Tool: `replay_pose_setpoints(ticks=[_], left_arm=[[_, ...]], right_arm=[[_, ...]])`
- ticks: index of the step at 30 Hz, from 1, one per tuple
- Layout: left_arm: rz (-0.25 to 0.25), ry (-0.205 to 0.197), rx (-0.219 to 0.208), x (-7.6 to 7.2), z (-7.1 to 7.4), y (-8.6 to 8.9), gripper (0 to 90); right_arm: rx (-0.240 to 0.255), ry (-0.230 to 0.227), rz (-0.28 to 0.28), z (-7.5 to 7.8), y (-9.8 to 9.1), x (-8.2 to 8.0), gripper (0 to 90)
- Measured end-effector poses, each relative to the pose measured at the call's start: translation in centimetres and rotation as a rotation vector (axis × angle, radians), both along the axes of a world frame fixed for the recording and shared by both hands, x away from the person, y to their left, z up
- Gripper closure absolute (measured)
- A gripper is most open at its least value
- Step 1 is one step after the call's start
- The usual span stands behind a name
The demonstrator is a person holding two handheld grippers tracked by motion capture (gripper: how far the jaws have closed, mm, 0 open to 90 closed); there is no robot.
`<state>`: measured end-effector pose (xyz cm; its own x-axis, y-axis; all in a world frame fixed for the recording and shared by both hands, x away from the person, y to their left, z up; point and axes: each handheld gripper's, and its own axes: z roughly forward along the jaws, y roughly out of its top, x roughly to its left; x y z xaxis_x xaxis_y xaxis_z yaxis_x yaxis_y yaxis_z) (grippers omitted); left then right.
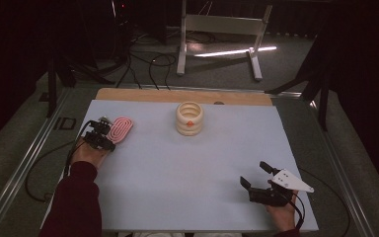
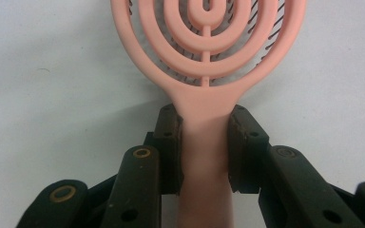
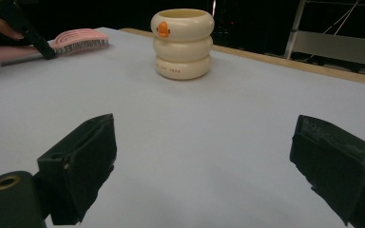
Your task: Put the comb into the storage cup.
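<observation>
The left tongs (image 2: 204,142) are clamped on the smooth, flat handle of a pink plastic hairbrush (image 2: 204,57), whose oval head is cut into concentric loops with dark bristles showing through; it lies at the left of the matte, pale blue surface (image 1: 187,168), head pointing away from the person. The right tongs (image 1: 254,174) rest near the surface's front right corner with their blocky black pads spread wide and nothing between them. Well apart from both, toward the back, stands a glossy cream cup (image 1: 189,118) shaped like three stacked rings, with a small orange mark on its side.
</observation>
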<state>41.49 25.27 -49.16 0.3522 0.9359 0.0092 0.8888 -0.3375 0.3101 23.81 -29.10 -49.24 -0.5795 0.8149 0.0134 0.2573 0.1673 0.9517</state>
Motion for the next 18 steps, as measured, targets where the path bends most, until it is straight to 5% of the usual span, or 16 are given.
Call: replay_pose_setpoints(ticks=[18], left_arm=[[0.006, -0.05, -0.044, -0.5, 1.1, 0.4, 69.9]], right_arm=[[0.001, 0.005, 0.006, -0.1, 0.1, 0.0, 8.3]])
